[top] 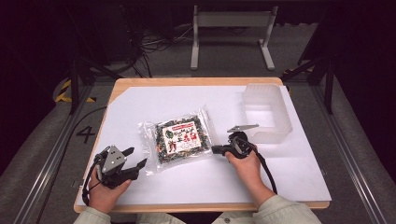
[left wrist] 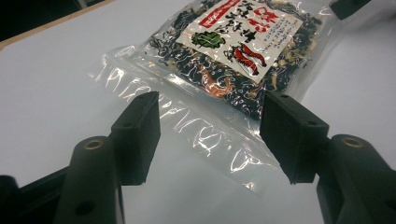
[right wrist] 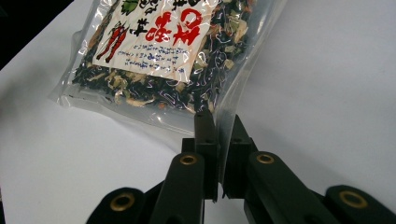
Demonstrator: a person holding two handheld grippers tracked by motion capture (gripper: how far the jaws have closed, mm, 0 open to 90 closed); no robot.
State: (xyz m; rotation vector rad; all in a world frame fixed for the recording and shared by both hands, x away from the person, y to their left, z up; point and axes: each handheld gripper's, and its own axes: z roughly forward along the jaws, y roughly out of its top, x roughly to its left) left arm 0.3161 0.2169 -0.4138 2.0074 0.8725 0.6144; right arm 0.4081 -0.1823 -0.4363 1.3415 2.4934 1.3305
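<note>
So there's a clear plastic bag of dark dried greens with a red-and-white label (top: 181,138) lying flat near the middle of the white surface (top: 280,172). The right tool (top: 215,150) has its jaws pinched together on the bag's right edge, and in the right gripper view you can see the thin clear seam sandwiched between the two black pads. The left tool (top: 134,157) sits at the bag's lower left corner with its jaws apart; the clear flap lies between them, but the pads aren't pressing on it. A translucent plastic bin (top: 266,112) stands toward the far right of the surface, well apart from the bag.
</note>
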